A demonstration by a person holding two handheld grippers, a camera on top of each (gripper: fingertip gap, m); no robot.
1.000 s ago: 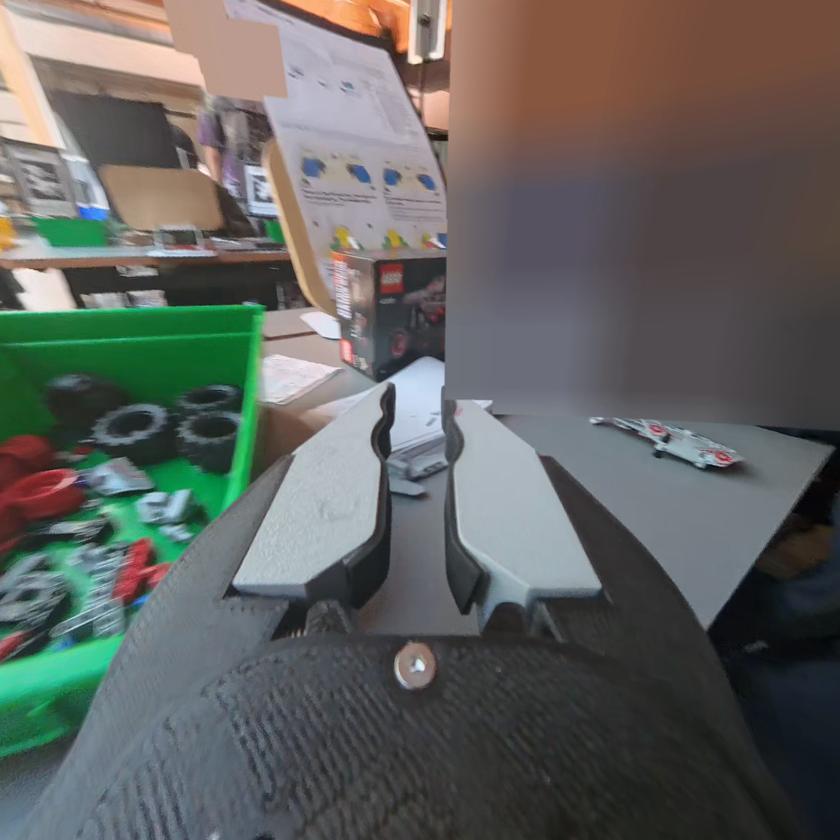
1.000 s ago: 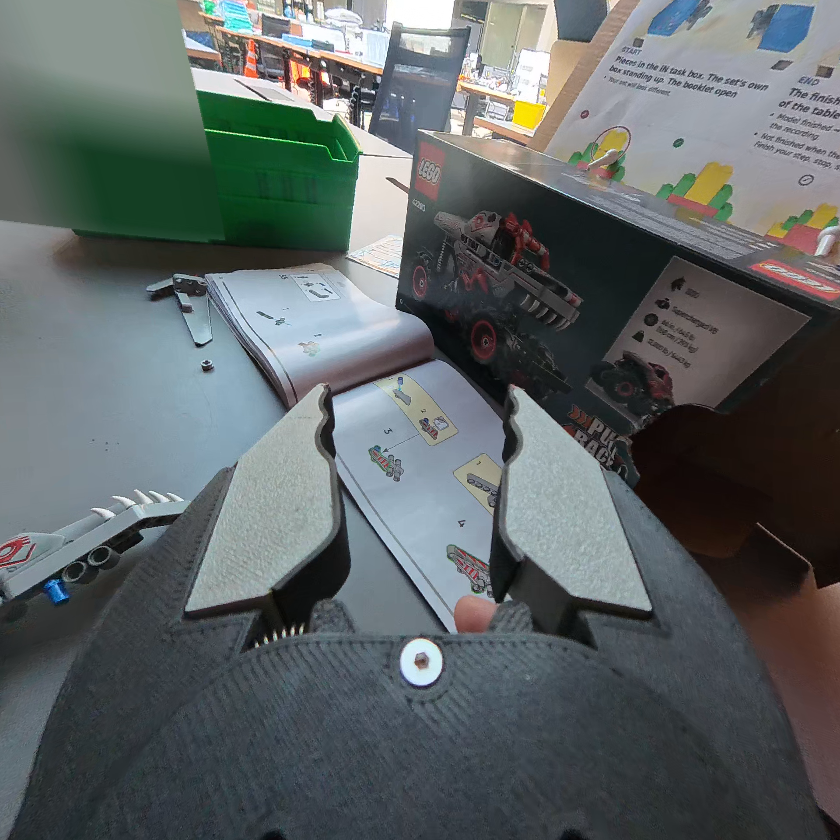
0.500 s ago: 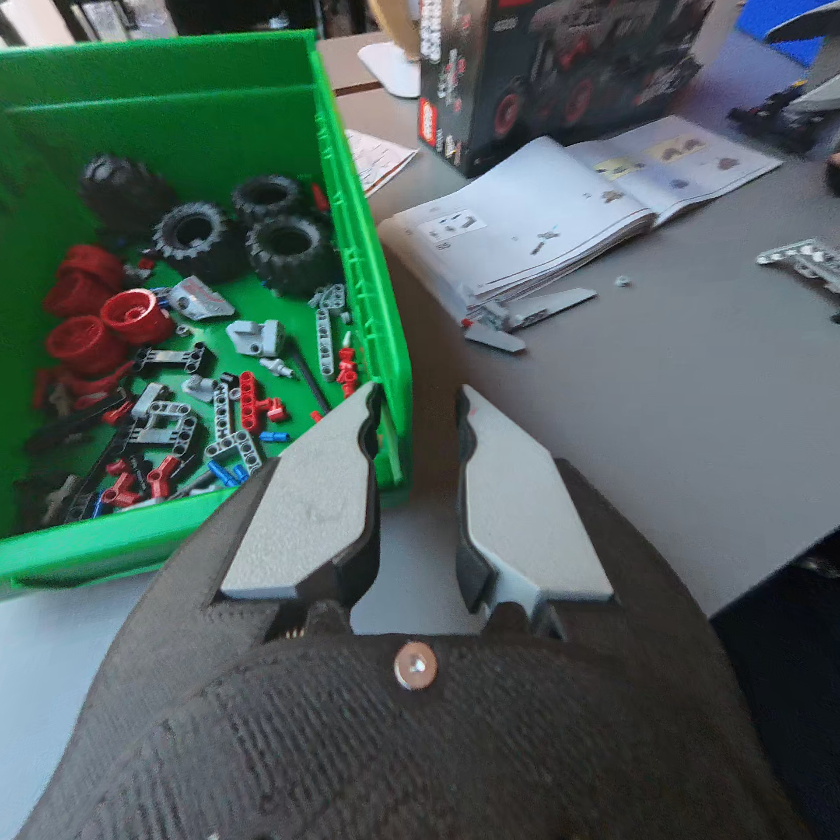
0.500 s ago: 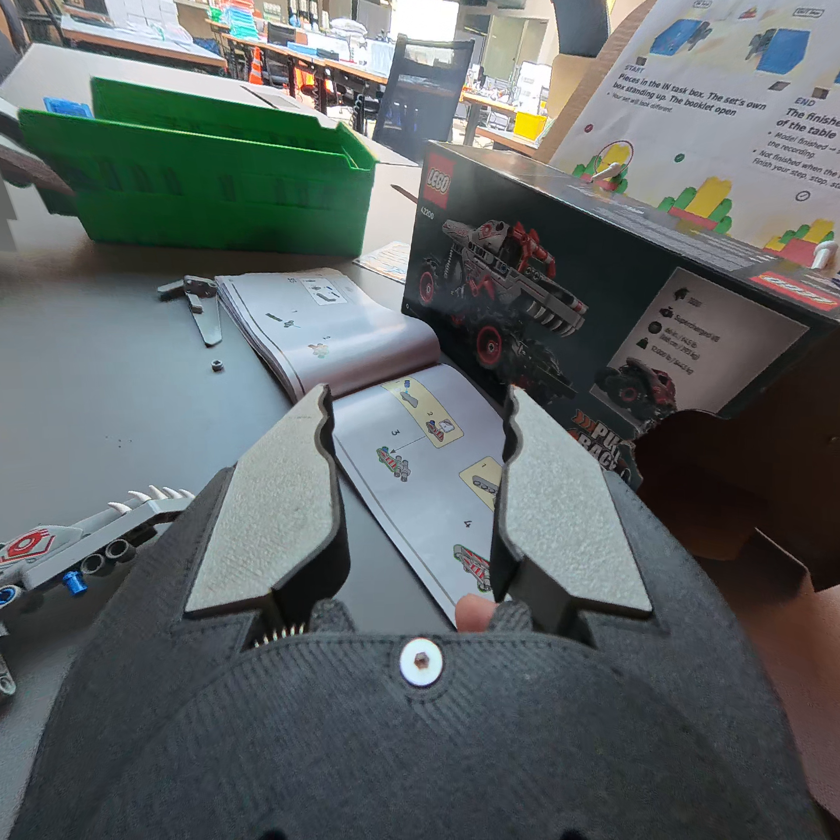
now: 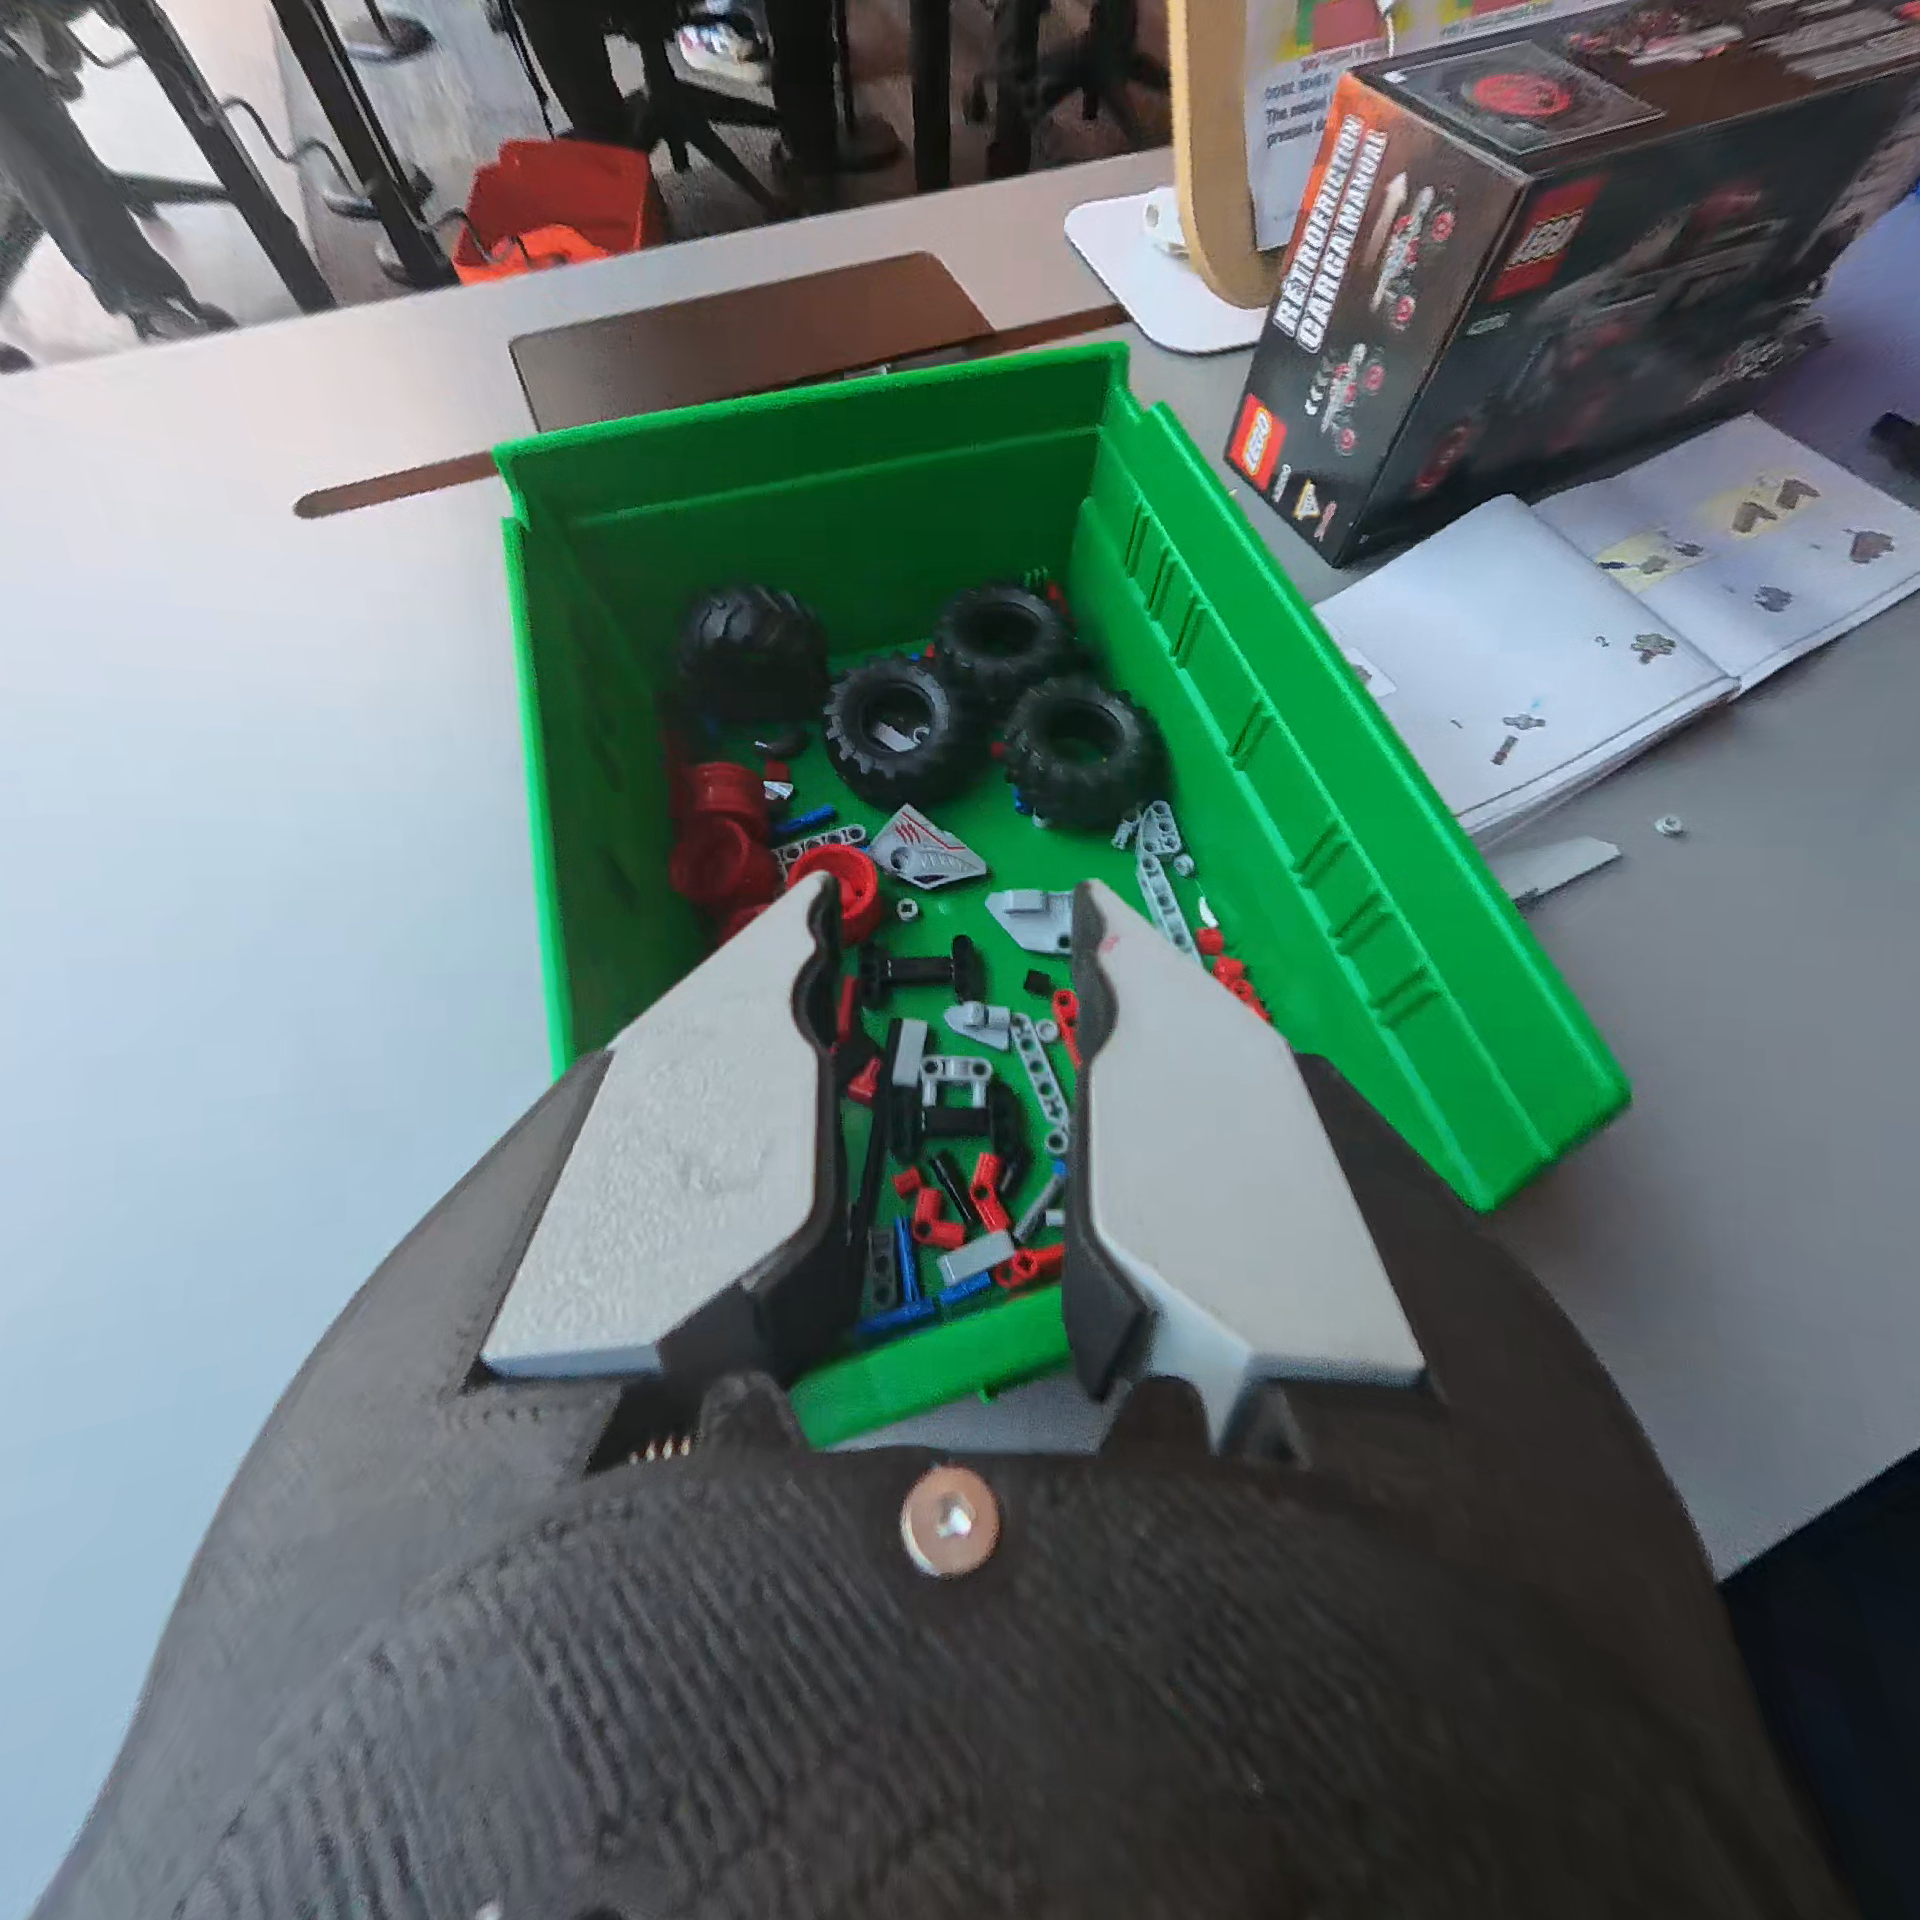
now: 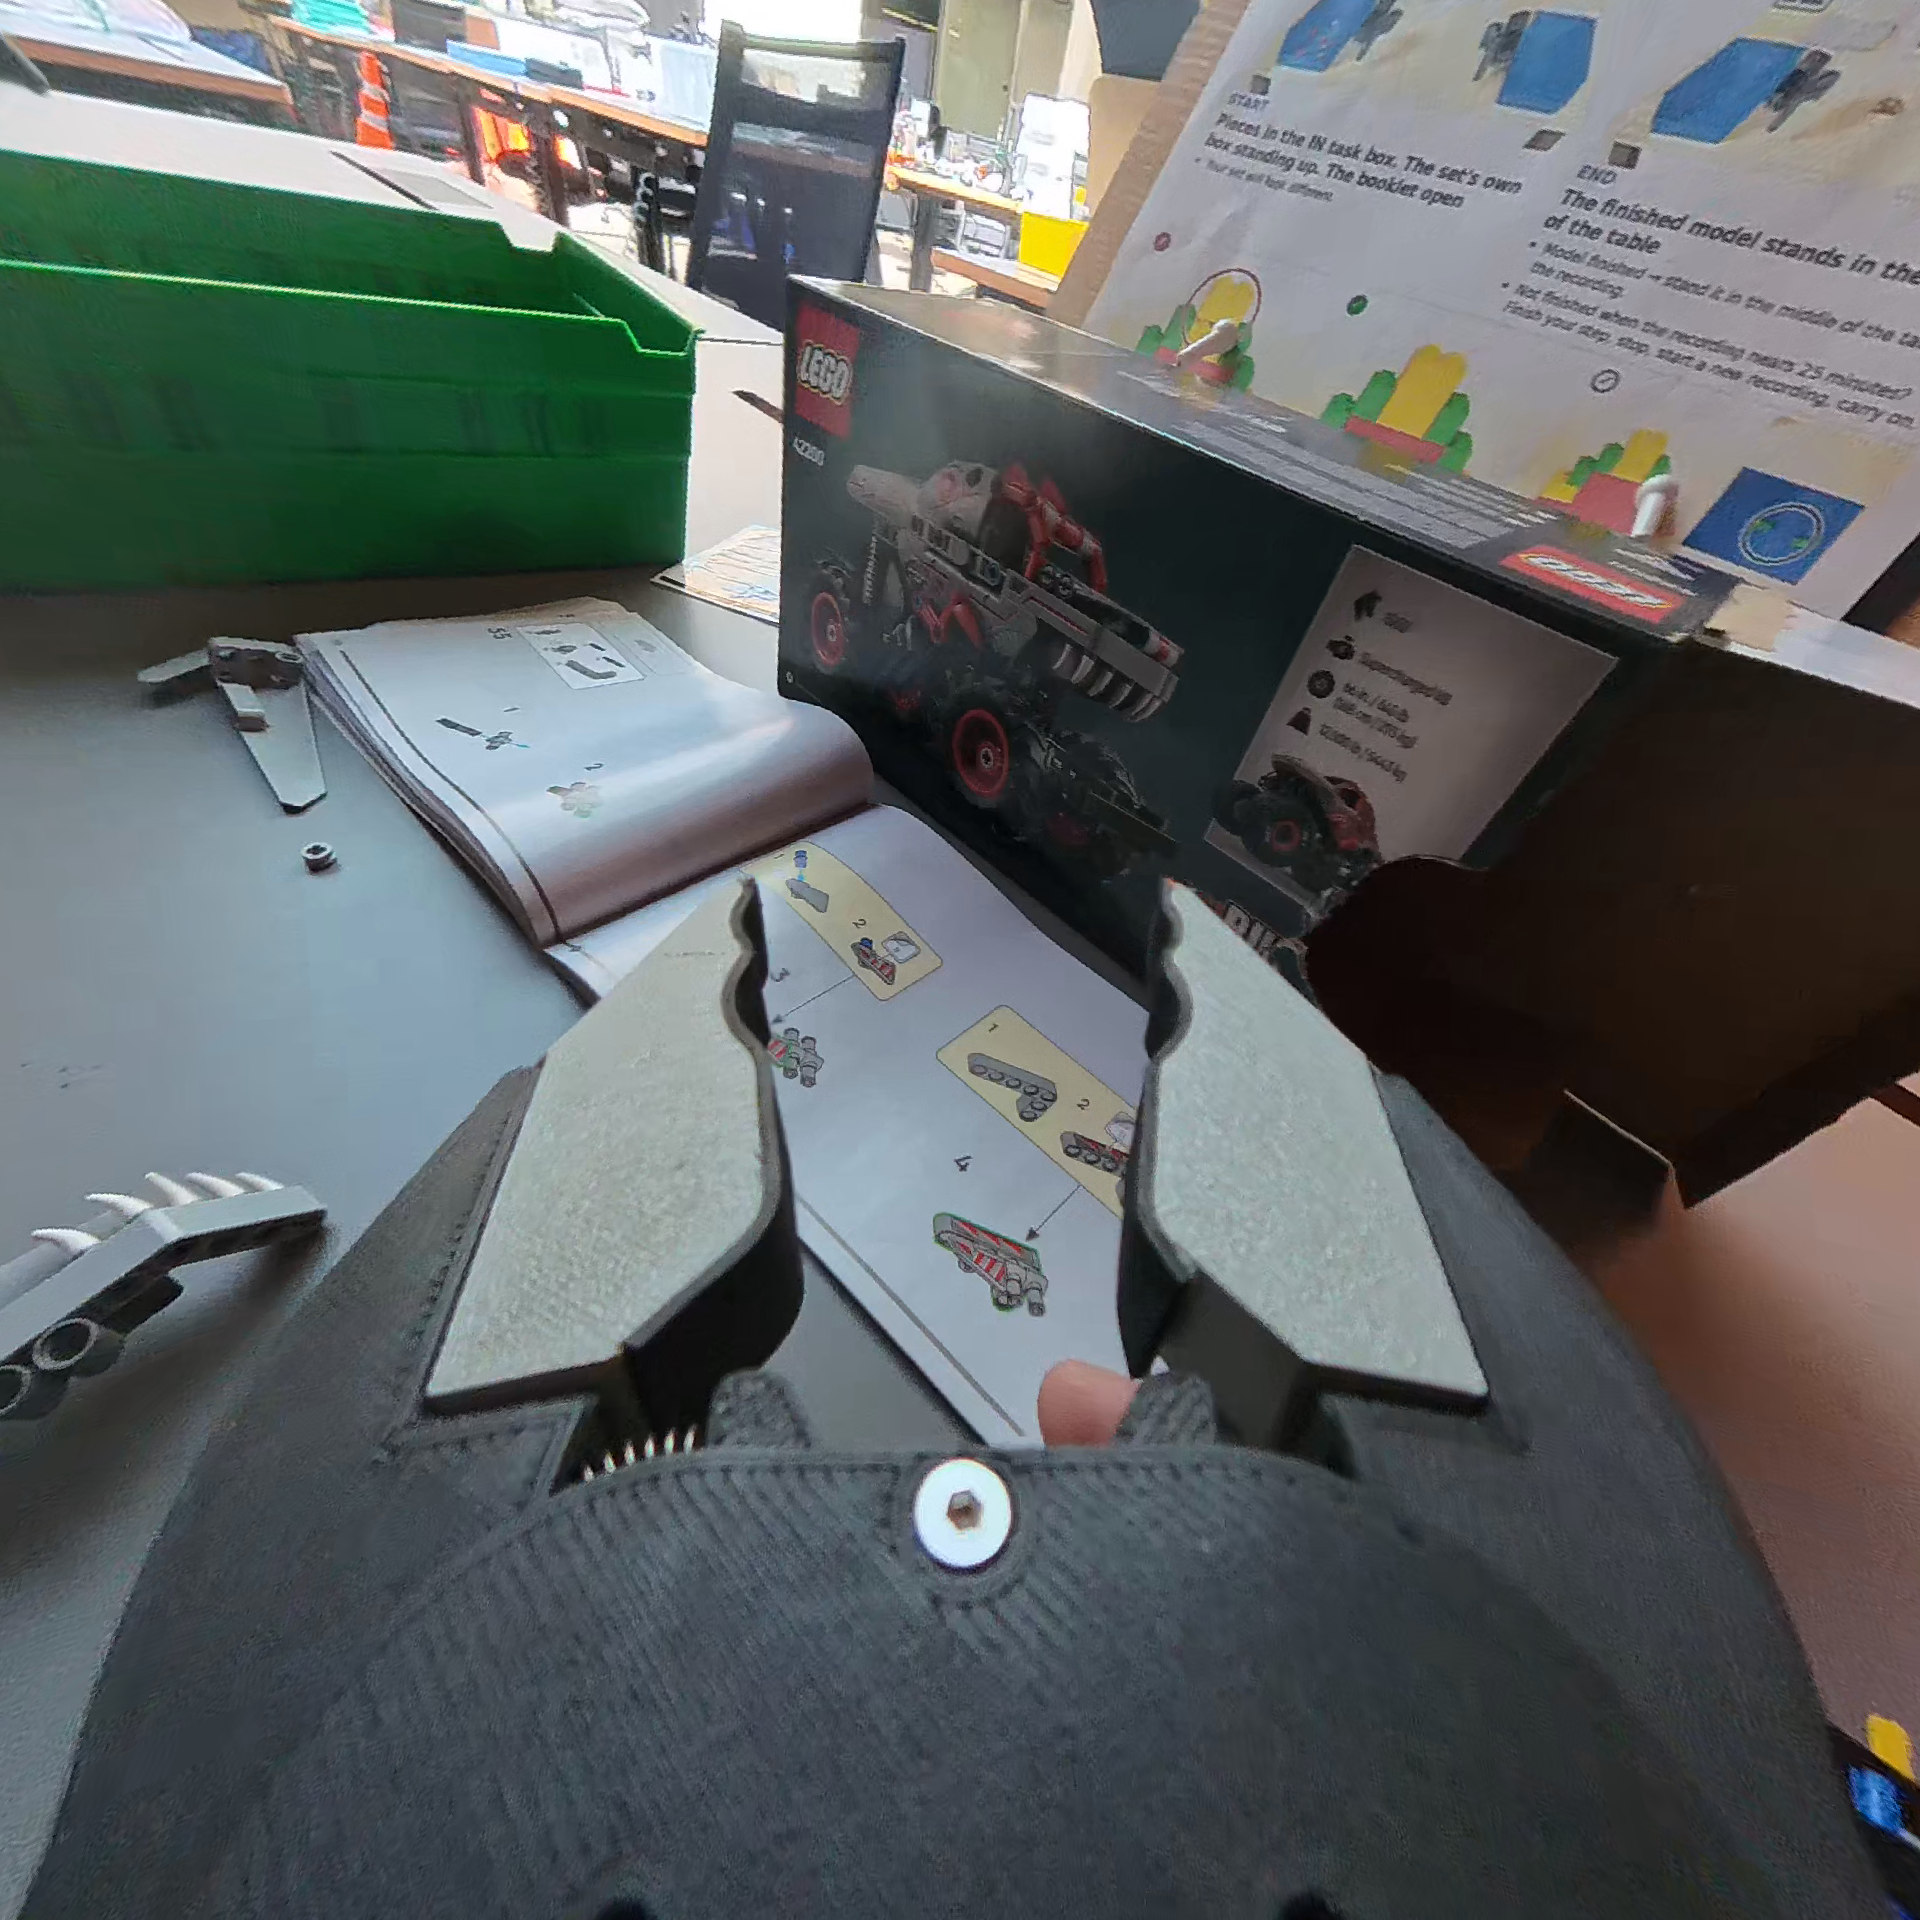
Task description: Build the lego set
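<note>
A green bin (image 5: pixel 1351 862) on the grey table holds loose lego parts: black tyres (image 5: pixel 894 727), red wheel hubs (image 5: pixel 717 831) and several small grey, red, black and blue pieces (image 5: pixel 966 1132). My left gripper (image 5: pixel 951 914) is open and empty, hovering above the bin's near half. My right gripper (image 6: pixel 956 904) is open and empty above the open instruction booklet (image 6: pixel 644 769). A partly built grey piece with white teeth (image 6: pixel 156 1236) lies at the left in the right wrist view. A grey part (image 6: pixel 260 707) and a tiny ring (image 6: pixel 317 857) lie beside the booklet.
The dark lego set box (image 6: pixel 1195 623) stands behind the booklet, also seen in the left wrist view (image 5: pixel 1538 312). A printed sheet on cardboard (image 6: pixel 1558 260) leans behind it. The green bin (image 6: pixel 312 416) shows at the left in the right wrist view. A fingertip (image 6: pixel 1081 1403) shows under the right gripper. Left tips to right tips: about 45 cm.
My left gripper has swung left and up over the green bin, now looking down into it, and its jaws have opened wider. The right gripper has barely moved.
</note>
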